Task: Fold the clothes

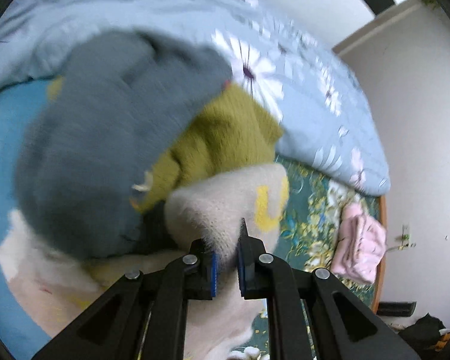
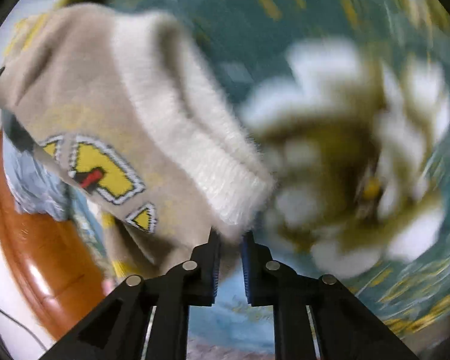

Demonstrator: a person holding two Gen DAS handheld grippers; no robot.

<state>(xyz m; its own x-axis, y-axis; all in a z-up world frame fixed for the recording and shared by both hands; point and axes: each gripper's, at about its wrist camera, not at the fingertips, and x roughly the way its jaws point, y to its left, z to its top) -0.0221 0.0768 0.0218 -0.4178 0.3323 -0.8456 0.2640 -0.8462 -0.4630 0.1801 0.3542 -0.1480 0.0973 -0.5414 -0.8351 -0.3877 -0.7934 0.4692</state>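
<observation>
Jaws of left gripper (image 1: 227,265) and right gripper (image 2: 230,265) each pinch the cream sweater (image 2: 129,120), lifted over the bed (image 2: 405,285) near its wooden edge; judged mid-fold, next lay it flat short of the clothes pile (image 1: 105,138).

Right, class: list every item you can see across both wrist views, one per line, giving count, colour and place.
Beige sweater: one, beige with yellow patches and a white ribbed band, held up between both grippers.
Grey garment: one, blue-grey, on the pile.
Olive knit: one, olive green, under the grey garment.
Pink clothes: one folded stack, pink, at the bed's edge.
Duvet: one, pale blue with white daisies, behind the pile.
Bedsheet: one, teal, floral.
Left hand-held gripper: black, blue pads, shut on the sweater.
Right hand-held gripper: black, blue pads, shut on the sweater.
</observation>
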